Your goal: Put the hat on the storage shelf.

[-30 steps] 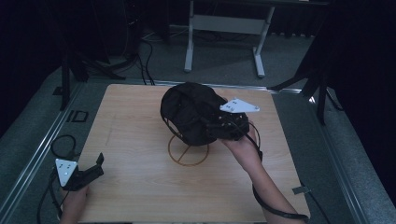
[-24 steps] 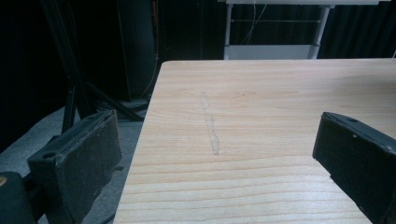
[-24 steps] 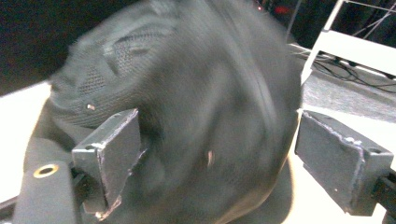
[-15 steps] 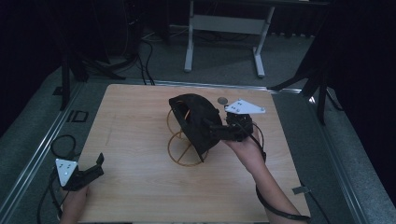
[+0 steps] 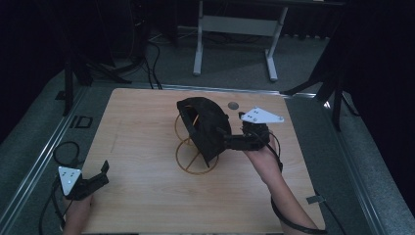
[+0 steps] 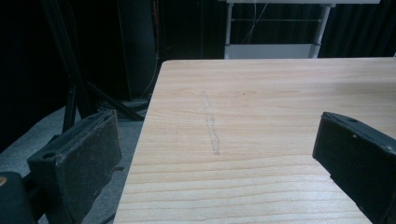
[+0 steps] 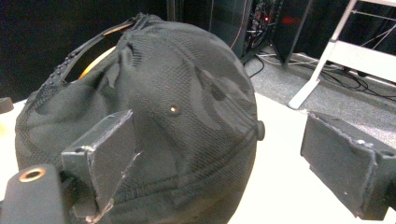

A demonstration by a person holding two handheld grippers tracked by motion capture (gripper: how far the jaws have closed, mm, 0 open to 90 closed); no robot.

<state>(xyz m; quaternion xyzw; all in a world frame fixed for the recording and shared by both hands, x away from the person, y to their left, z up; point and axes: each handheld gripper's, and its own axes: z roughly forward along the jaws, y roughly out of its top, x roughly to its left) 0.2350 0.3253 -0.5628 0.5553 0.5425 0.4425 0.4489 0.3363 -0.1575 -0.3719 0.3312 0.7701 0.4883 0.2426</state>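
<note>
A black mesh cap [image 5: 205,128] leans tilted against a thin wooden ring stand [image 5: 188,165] in the middle of the table. My right gripper [image 5: 226,139] reaches in from the right, its fingertips against the cap's side. In the right gripper view the cap [image 7: 177,107] looms close; the right gripper [image 7: 224,154] stands open, one jaw resting on the fabric and the other clear of it. My left gripper [image 5: 100,174] rests at the table's near left corner. In its own view the left gripper [image 6: 215,158] is open over bare wood.
The wooden table [image 5: 142,127] carries a small round grey disc [image 5: 233,105] near its far edge. Behind the table stands a white desk frame [image 5: 235,24], with cables [image 5: 151,54] on the grey floor. A dark stand leg [image 5: 68,83] rises at the left.
The cap has tipped from covering the stand to leaning on its side, baring the wooden rings. My right gripper dropped slightly with it. The left gripper has not moved.
</note>
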